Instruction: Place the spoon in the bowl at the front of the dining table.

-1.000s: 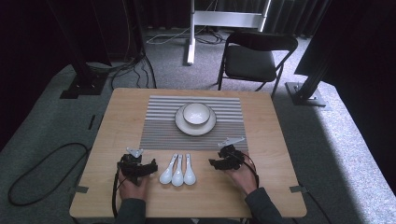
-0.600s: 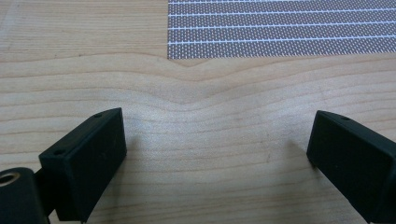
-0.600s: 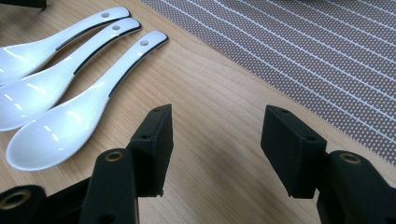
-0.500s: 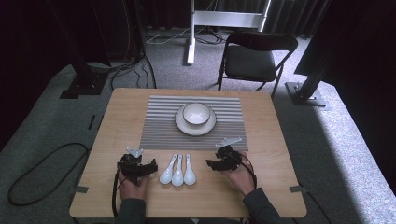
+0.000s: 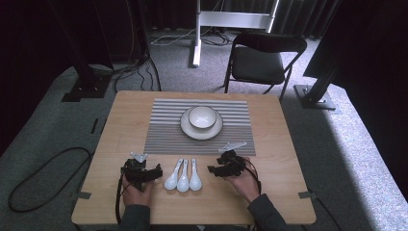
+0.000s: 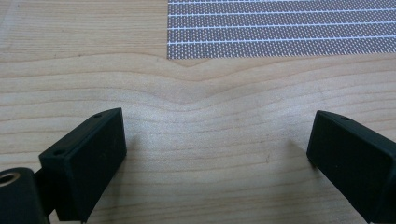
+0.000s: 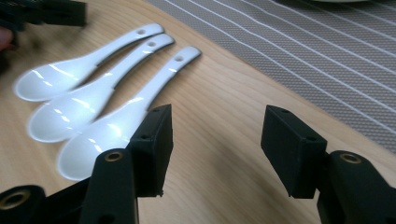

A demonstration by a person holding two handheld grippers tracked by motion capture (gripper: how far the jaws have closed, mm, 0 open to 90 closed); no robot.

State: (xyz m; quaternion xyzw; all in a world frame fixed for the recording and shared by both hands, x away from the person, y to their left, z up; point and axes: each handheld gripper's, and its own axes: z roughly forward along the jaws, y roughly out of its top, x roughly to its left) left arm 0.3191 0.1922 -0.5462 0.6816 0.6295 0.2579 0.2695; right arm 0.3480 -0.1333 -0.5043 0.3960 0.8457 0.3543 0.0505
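Resting low on the pale wooden table (image 5: 269,130), the person's two hands each hold a black two-jaw gripper near the front edge, with three glossy white ceramic soup spoons (image 5: 183,176) lying side by side between them. The left gripper (image 5: 156,172) sits just left of the spoons, its jaws spread wide over bare wood in its own view, nothing between them. The right gripper (image 5: 211,169) sits just right of the spoons, jaws likewise parted and empty (image 7: 215,135); in the right gripper view its nearer jaw stands just beside the bowl of the closest spoon (image 7: 126,116), though I cannot tell whether they touch. The spoons (image 7: 93,88) lie with bowls toward the person and handles pointing away, each handle end pierced by a small hole. Beyond them stretches a grey placemat with thin white stripes (image 5: 163,130), and in its middle a white ceramic bowl (image 5: 202,117) stands on a white round plate (image 5: 187,129). Past the table's far edge, a black folding chair (image 5: 262,60) stands on the grey carpet.
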